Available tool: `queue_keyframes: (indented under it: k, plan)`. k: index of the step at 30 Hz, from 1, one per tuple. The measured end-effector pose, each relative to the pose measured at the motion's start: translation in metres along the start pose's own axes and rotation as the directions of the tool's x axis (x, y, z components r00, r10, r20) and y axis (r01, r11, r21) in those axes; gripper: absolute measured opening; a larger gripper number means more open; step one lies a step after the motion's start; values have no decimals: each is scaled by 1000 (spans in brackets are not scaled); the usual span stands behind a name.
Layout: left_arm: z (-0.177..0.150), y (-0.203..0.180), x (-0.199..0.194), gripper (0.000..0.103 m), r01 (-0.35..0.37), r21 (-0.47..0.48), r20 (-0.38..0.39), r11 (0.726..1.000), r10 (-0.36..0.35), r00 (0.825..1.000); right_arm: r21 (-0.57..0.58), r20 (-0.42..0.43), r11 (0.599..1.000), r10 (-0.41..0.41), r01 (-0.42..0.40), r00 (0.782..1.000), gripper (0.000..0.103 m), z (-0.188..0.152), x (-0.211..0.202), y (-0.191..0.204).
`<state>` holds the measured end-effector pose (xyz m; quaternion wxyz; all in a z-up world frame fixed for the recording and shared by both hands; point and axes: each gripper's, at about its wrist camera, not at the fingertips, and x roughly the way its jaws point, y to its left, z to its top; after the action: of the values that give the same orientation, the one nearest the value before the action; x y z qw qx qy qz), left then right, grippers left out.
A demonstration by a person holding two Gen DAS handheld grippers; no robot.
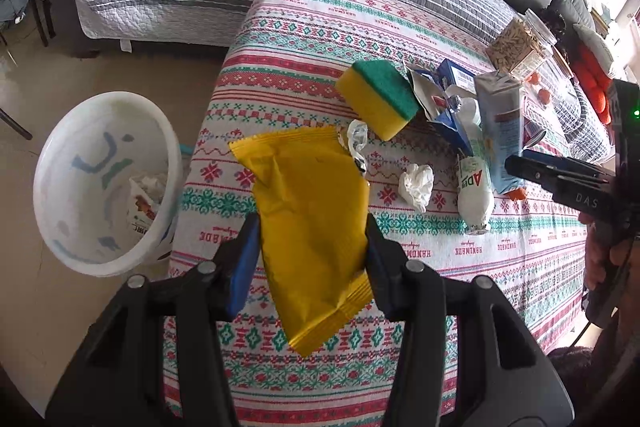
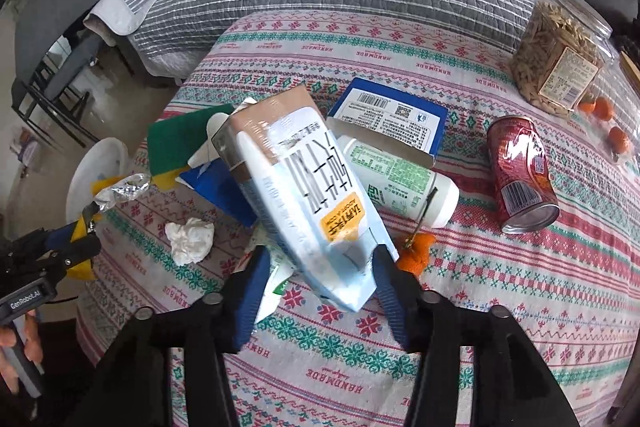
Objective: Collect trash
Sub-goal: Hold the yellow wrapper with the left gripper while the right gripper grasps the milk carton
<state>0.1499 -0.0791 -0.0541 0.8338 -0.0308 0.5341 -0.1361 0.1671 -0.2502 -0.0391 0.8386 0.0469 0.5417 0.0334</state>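
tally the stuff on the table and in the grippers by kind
yellow wrapper: 1
milk carton: 1
sponge: 1
blue box: 1
white bottle: 1
crumpled tissue: 1
red can: 1
snack jar: 1
total: 8

On the tablecloth-covered table (image 2: 500,327) I count one milk carton (image 2: 304,195), one yellow wrapper (image 1: 312,227), one sponge (image 1: 376,99), one crumpled tissue (image 2: 190,235), one white bottle (image 2: 396,183), one red can (image 2: 520,175), one blue box (image 2: 392,119) and one snack jar (image 2: 560,55).

left wrist: close above tablecloth (image 1: 460,247), facing sofa | right wrist: likewise | shared: crumpled tissue (image 1: 417,185)
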Motion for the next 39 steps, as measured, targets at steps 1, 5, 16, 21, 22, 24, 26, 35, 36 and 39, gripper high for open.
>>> queue_keyframes:
  k: [1,5,16,21,22,24,26,35,36,39]
  plan:
    - [0,0,-1,51,1,1,3,1000,-1,1000,-7,-3,1000,-7,7,1000,66,-1,2,-1]
    - [0,2,-4,51,5,0,8,1000,-5,1000,9,-42,1000,-20,20,999,66,2,16,-5]
    - [1,12,-9,51,4,-17,19,1000,-4,1000,30,17,999,-24,23,1000,20,8,-2,-1]
    - [0,16,-16,51,11,-27,35,1000,-10,999,92,26,996,9,-11,1000,2,2,-13,-15]
    - [-1,17,-18,51,13,-29,37,1000,-12,999,101,28,995,0,-3,1000,2,2,-16,-16]
    - [-1,18,-20,51,16,-30,42,999,-15,999,115,41,993,-25,20,999,3,-1,-22,-20]
    - [-1,18,-22,51,19,-30,47,999,-17,999,146,56,989,-45,37,997,5,-1,-23,-25]
    - [1,21,-23,51,30,-36,49,999,-28,998,244,45,970,7,-18,999,69,11,0,-39]
    - [2,21,-23,51,30,-37,50,999,-28,998,240,47,971,9,-20,999,69,14,3,-35]
    - [3,23,-22,51,32,-45,49,998,-30,998,223,32,974,-41,33,999,60,19,13,-26]
